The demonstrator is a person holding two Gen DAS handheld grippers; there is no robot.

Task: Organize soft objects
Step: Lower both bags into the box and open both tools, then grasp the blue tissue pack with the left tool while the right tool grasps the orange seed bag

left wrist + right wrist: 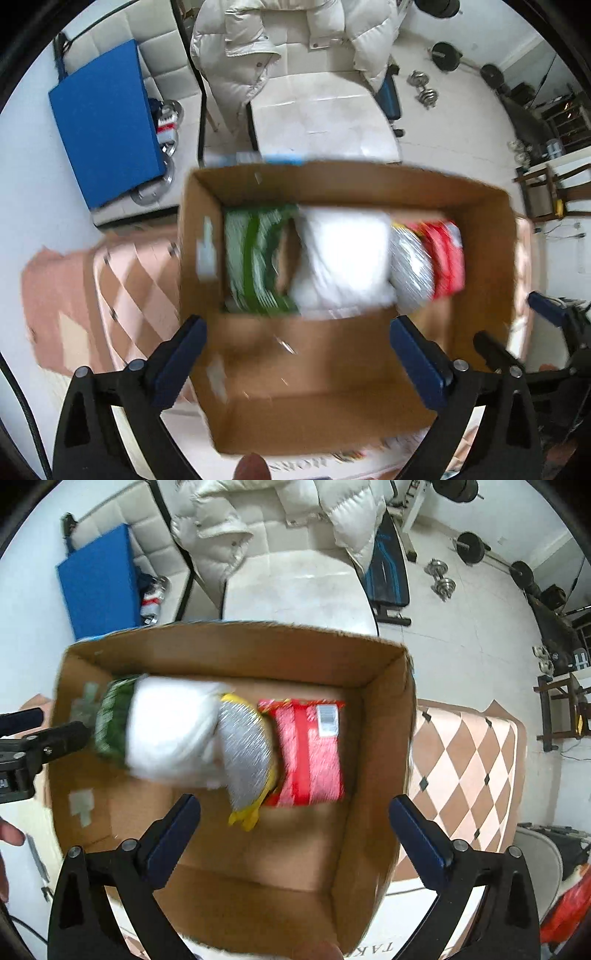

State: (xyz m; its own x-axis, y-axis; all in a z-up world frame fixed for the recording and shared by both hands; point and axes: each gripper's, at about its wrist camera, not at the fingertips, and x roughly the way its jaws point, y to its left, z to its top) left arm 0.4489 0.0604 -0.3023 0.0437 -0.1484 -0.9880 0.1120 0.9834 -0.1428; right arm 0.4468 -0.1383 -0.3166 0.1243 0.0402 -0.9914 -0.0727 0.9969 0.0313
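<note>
Inside the cardboard box the white pillow lies between green pack and red pack, likely light and squashy, best pinched at an edge; both grippers spread wide, empty.

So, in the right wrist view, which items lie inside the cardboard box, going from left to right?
green pack → white soft bundle → silver bag with yellow edge → red pack
</note>
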